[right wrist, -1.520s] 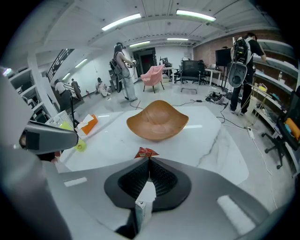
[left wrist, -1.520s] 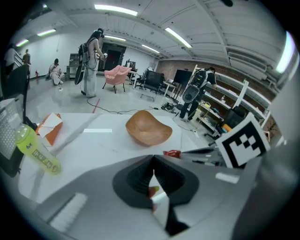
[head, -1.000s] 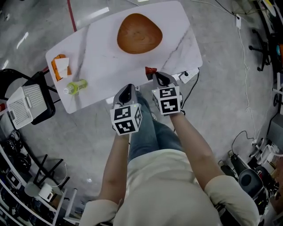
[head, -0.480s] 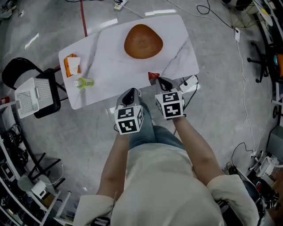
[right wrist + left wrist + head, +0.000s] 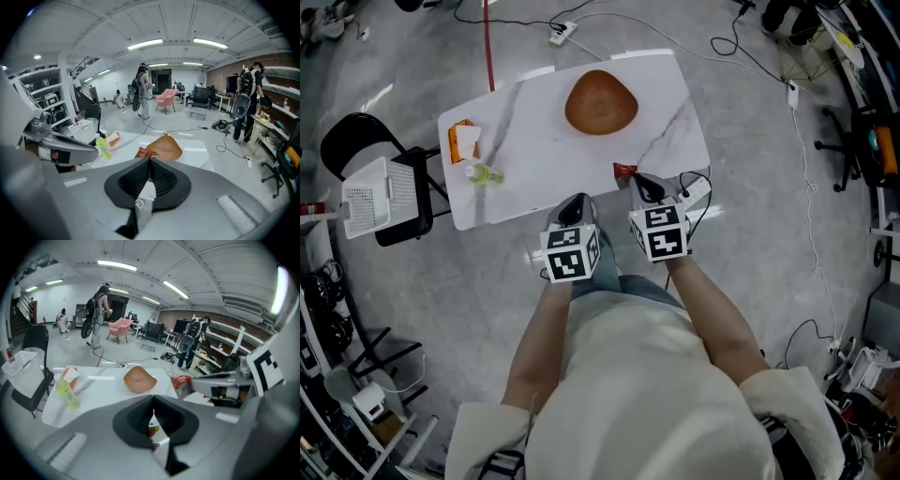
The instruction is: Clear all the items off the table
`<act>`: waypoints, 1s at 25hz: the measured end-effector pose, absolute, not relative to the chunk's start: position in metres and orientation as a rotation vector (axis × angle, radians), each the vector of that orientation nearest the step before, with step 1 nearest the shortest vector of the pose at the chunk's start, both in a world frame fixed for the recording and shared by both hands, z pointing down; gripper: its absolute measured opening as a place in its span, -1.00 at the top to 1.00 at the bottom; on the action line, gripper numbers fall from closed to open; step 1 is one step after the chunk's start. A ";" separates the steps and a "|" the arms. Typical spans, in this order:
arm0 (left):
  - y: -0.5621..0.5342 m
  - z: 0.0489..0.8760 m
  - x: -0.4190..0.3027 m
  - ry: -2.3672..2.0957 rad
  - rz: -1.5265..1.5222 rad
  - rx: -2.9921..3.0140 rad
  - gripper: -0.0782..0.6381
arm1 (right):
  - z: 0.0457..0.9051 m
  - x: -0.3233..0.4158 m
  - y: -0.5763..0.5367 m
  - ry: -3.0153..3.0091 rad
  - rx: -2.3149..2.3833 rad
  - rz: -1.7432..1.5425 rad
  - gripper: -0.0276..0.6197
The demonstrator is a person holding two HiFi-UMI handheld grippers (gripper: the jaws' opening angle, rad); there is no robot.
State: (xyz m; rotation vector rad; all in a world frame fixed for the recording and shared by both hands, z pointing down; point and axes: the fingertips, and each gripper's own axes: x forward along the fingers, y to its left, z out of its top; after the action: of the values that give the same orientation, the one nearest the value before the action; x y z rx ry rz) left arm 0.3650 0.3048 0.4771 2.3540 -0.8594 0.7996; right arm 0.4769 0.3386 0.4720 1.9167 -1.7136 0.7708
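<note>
Holding both claws out in front, the person faces the near side of the table (image 5: 534, 141). The left claw (image 5: 575, 204) is shut tight and has nothing in it. The right claw (image 5: 645, 182) is shut tight too, and it is also empty. Both hang by the table's near edge and touch nothing, so I think no grab has begun yet.

All the things are on the table. A brown bowl (image 5: 601, 102) sits at the far side. A red bag (image 5: 624, 171) lies right at the near edge, just beside the right claw, so it looks like the easy one to take first. A green bottle (image 5: 485, 173) lies on its side near the left end, and an orange packet (image 5: 461, 141) lies close by it.

A white basket (image 5: 370, 195) sits on a black chair (image 5: 424, 202) next to that end. It may be where the things should go. A claw must open before it can pick anything up.
</note>
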 end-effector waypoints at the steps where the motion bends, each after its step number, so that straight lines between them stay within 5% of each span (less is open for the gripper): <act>1: 0.308 0.473 0.364 -0.859 0.794 2.359 0.76 | 0.468 0.475 0.342 -1.720 1.918 0.761 0.90; 25: 0.393 0.412 0.304 -1.004 0.672 2.437 0.76 | 0.409 0.411 0.415 -1.943 1.862 0.549 0.90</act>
State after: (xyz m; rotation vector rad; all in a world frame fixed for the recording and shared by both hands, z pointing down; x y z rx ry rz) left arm 0.3039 0.3931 0.4122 2.4373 -1.0043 0.6725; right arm 0.4109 0.4150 0.4093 1.8623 -1.9426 0.5487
